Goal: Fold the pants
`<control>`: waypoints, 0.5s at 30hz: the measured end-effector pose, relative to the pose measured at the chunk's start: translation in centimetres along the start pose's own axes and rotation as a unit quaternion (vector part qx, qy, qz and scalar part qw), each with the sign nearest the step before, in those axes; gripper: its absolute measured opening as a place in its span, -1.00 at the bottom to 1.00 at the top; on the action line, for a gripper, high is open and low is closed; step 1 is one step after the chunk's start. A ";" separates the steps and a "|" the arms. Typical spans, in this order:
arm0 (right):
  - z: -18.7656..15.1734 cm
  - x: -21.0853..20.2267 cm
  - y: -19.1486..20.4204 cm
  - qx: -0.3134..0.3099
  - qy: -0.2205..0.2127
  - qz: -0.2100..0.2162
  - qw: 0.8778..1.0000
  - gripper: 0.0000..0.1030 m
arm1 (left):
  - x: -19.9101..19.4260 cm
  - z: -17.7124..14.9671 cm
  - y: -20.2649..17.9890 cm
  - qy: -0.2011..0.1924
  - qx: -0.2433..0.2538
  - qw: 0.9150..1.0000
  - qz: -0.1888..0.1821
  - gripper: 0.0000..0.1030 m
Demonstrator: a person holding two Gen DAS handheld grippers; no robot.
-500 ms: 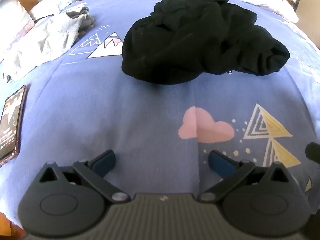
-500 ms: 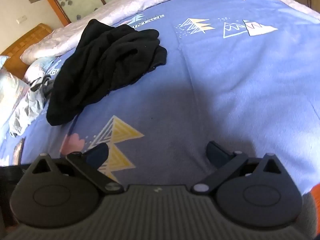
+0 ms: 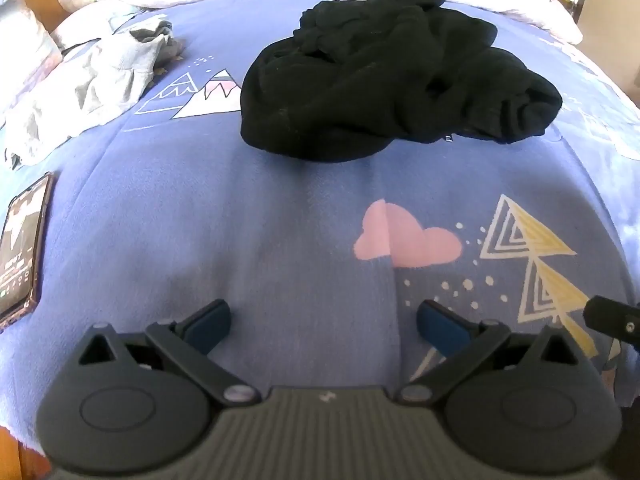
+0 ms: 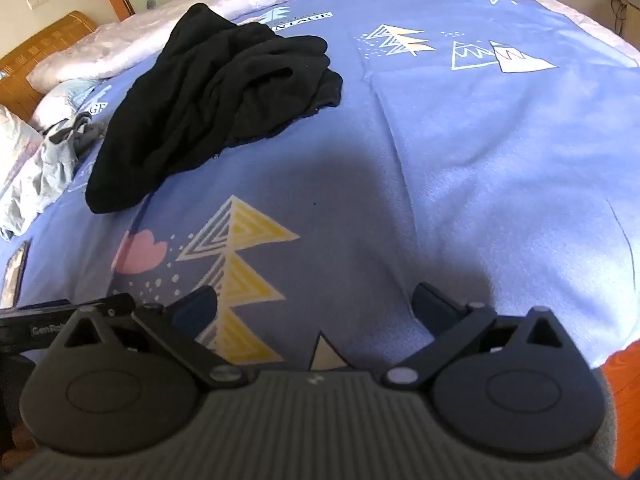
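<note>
Little is changing since the earlier frame. Both tools, left tool (image 3: 324,320) and right tool (image 4: 314,306), are hovering with jaws apart and empty. Black pants (image 3: 392,68) are lying bunched on the bed (image 3: 280,220), well ahead. Risk: pinching several layers together, causing tangled unfolding.

The phone (image 3: 20,244) is cut by the left edge — its screen text too small to read.

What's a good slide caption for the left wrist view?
Open left gripper hovers over the blue blanket, facing crumpled black pants; phone at left.
</note>
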State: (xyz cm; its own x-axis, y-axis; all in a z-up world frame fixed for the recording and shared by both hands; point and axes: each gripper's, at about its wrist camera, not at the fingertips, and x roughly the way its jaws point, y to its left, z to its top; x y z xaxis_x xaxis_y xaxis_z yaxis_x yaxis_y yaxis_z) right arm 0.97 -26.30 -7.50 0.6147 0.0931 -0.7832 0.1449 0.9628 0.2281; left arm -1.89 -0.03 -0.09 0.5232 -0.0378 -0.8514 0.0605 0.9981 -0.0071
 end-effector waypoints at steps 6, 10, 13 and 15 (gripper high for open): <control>0.0 -0.3 0.5 -0.013 0.003 -0.018 1.000 1.00 | -0.1 -0.1 0.1 -0.004 0.003 1.000 -0.002 1.00; 0.0 -0.3 0.4 -0.011 0.004 -0.019 1.000 1.00 | -0.2 -0.1 0.0 -0.004 0.006 1.000 -0.002 1.00; 0.0 -0.2 0.5 -0.010 0.003 -0.019 1.000 1.00 | -0.2 -0.1 0.1 -0.004 0.007 1.000 -0.002 1.00; 0.1 -0.2 0.5 -0.011 0.004 -0.019 1.000 1.00 | -0.2 0.0 0.1 -0.004 0.008 1.000 -0.002 1.00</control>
State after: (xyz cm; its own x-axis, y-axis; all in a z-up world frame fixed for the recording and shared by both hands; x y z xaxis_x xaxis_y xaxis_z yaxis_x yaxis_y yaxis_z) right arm 0.97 -25.89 -7.18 0.6035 0.0578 -0.7952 0.1514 0.9709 0.1855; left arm -2.04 0.11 0.09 0.5291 -0.0418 -0.8475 0.0768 0.9970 -0.0012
